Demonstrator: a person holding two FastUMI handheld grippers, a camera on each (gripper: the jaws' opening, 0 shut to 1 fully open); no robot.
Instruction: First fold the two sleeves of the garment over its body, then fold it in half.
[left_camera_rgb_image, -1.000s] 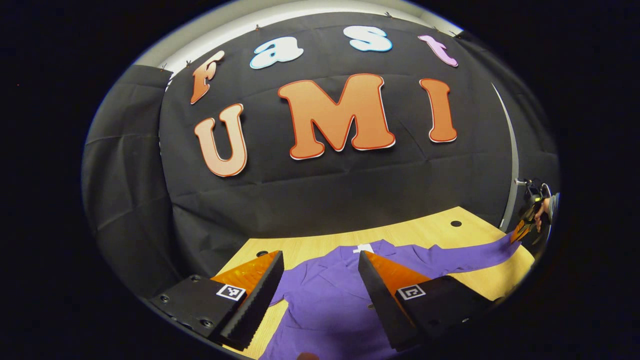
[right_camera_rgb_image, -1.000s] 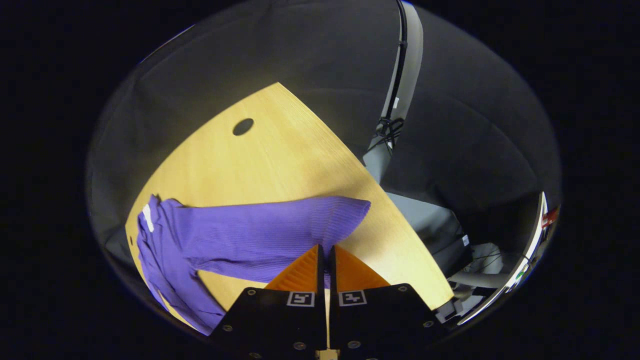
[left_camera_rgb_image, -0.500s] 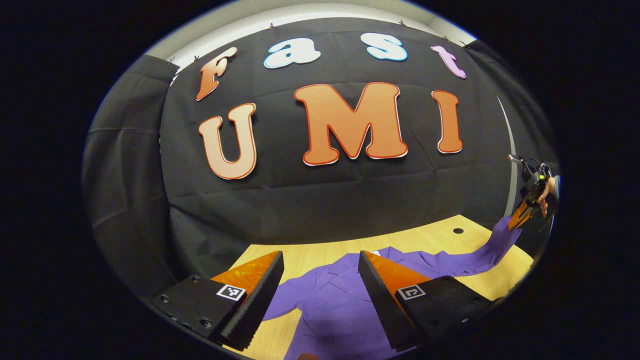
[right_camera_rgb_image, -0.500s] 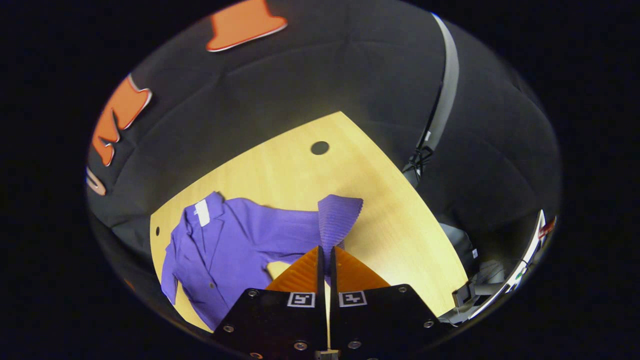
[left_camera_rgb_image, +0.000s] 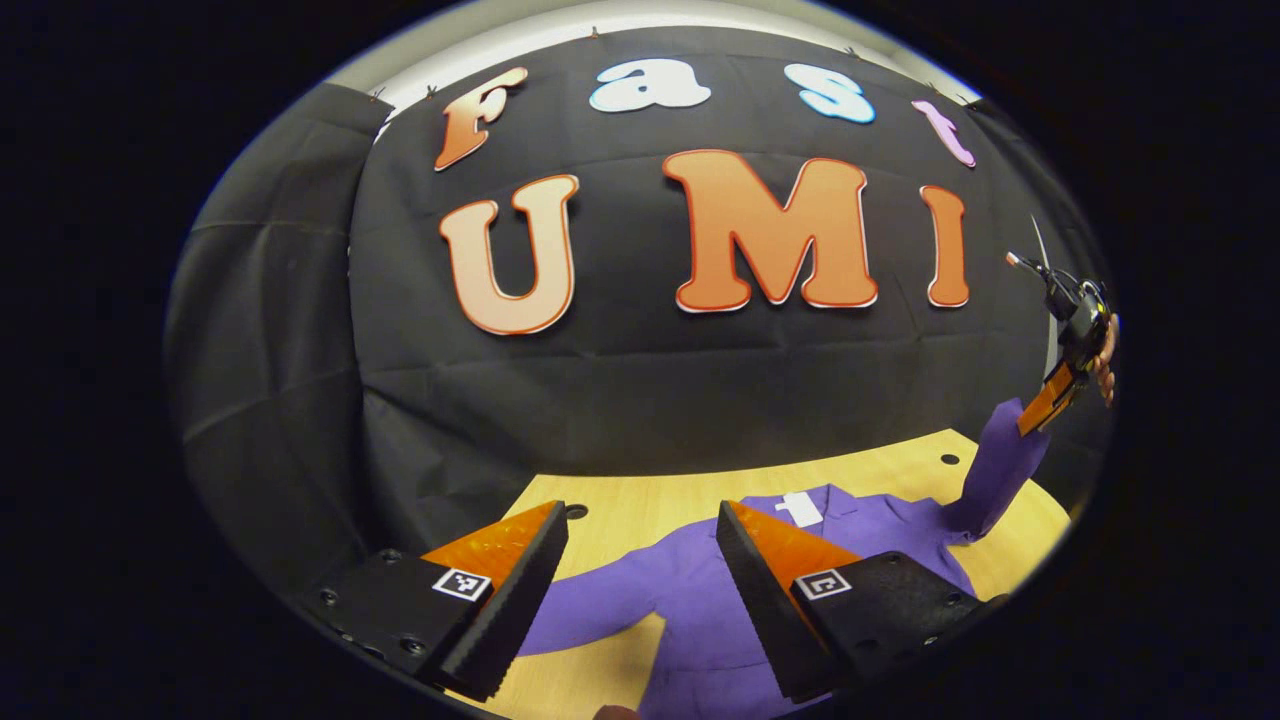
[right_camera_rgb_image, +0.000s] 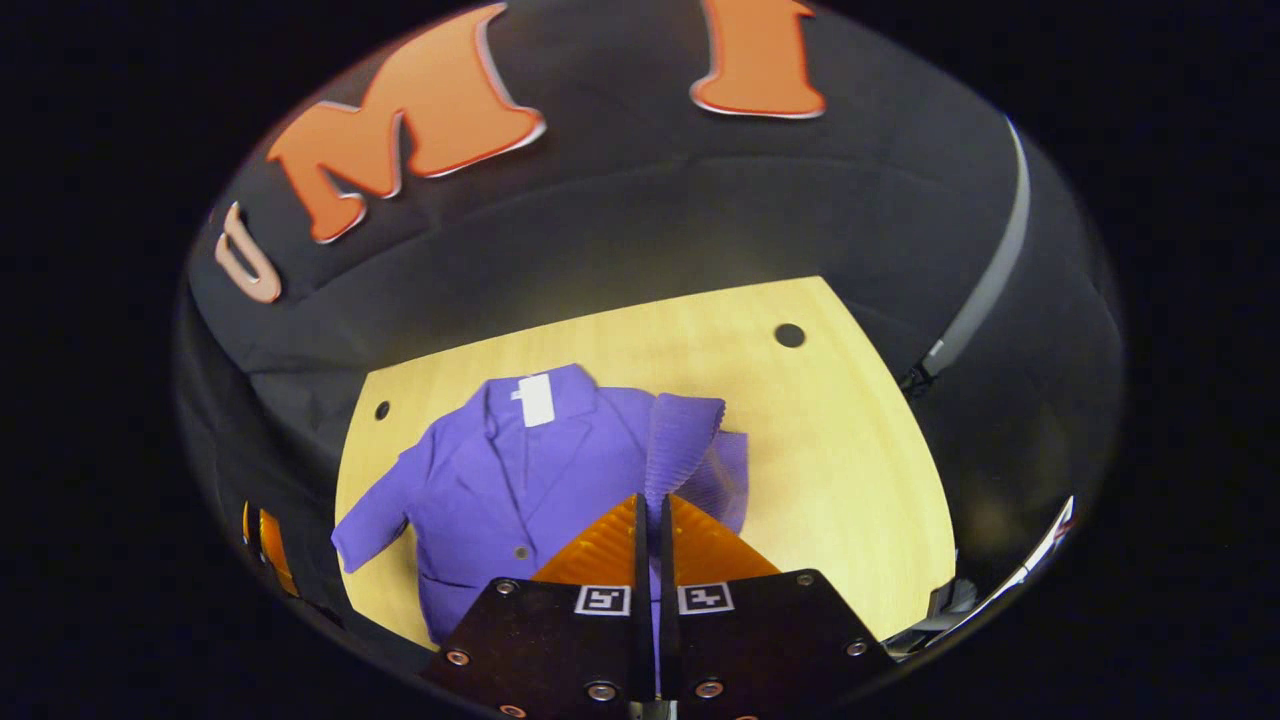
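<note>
Garment sleeve pinched aloft by right hand-held gripper, seemingly.

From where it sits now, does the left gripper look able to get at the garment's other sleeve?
Probably yes. The left gripper is open above the garment, and the flat sleeve lies uncovered on the table just below its fingers.

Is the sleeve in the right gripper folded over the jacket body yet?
Not yet. The right gripper holds the sleeve lifted off the table, jaws shut on it, above the jacket.
</note>
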